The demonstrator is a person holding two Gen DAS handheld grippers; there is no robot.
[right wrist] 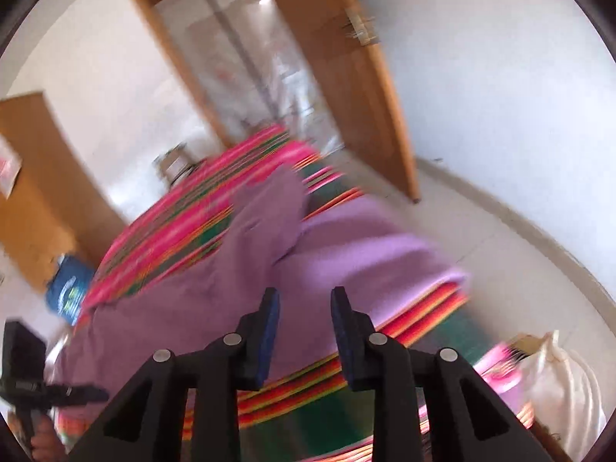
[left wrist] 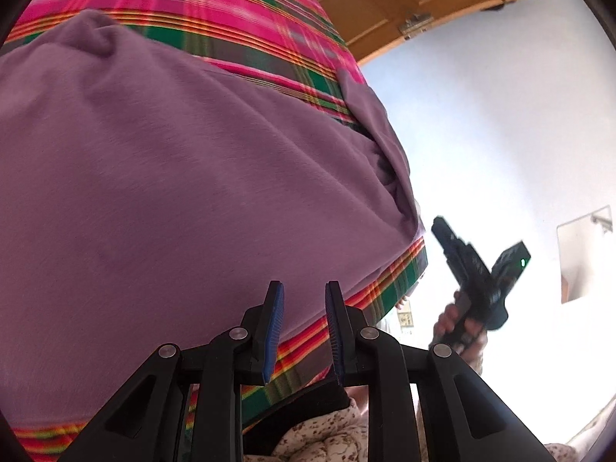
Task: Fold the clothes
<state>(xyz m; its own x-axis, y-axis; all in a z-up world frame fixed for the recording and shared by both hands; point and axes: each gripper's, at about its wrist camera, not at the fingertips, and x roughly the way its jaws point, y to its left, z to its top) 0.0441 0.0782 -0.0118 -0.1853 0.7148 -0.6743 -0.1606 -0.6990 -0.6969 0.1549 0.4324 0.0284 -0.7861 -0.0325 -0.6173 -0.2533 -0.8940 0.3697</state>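
Now, left gripper (left wrist: 304, 327): my jaws parted, empty.
Right gripper (right wrist: 305, 337): my jaws parted, empty.
Purple garment (left wrist: 184, 192): spread on plaid blanket (left wrist: 215, 11), toward 12 o'clock of both grippers.

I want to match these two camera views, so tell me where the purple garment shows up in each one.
Left wrist view: the purple garment fills the left and centre, spread on the plaid bedcover.
Right wrist view: it lies centre and lower left, blurred, just past the open fingertips.
Shared landmark: the wooden door, top right in the left view, upper centre in the right.
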